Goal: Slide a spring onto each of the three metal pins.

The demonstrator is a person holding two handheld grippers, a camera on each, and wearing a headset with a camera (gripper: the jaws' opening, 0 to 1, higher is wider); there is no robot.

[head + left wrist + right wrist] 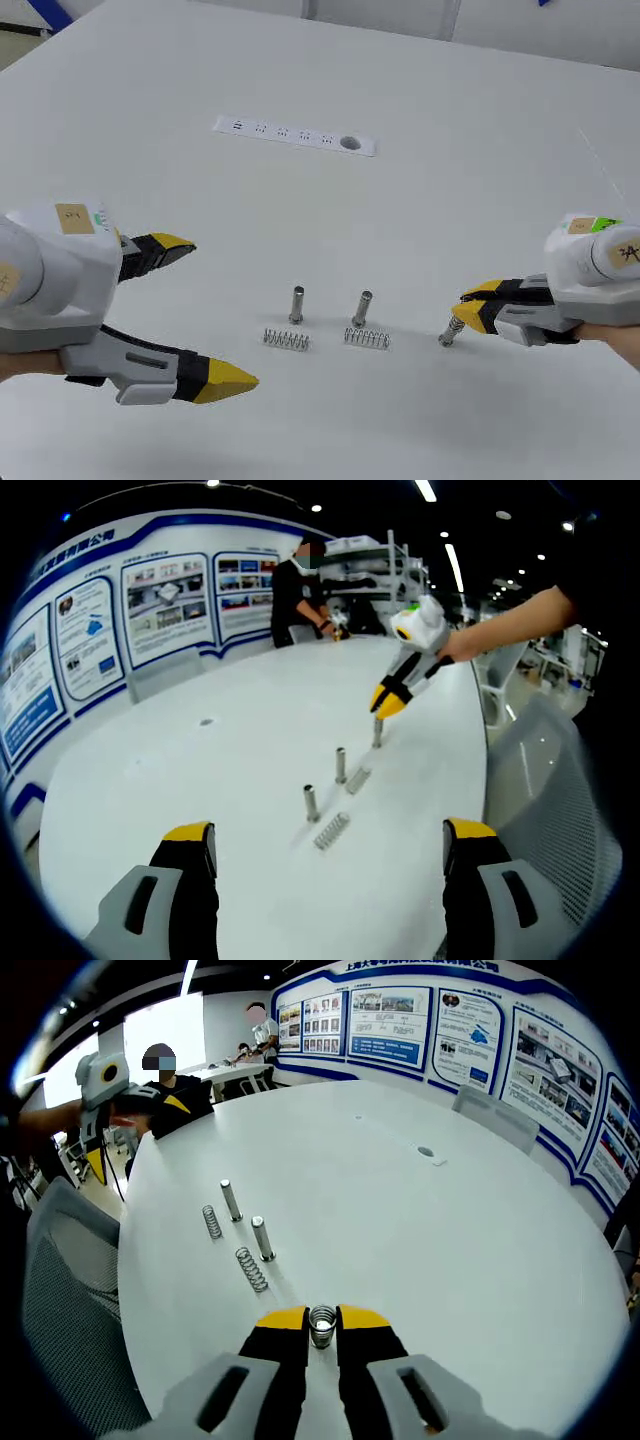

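Left gripper (215,310) waits left of the middle pin (362,308), fingers (225,378) wide and empty; right of it, right gripper (466,309) pinches 1 spring (453,328), likely seating it.

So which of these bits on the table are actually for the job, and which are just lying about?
For the job:
three short silver metal pins
two coiled metal springs lying beside them
third coiled spring in the right claw

Just lying about:
long white socket strip set into the table

Head above; gripper views oppose across pins (362,307).
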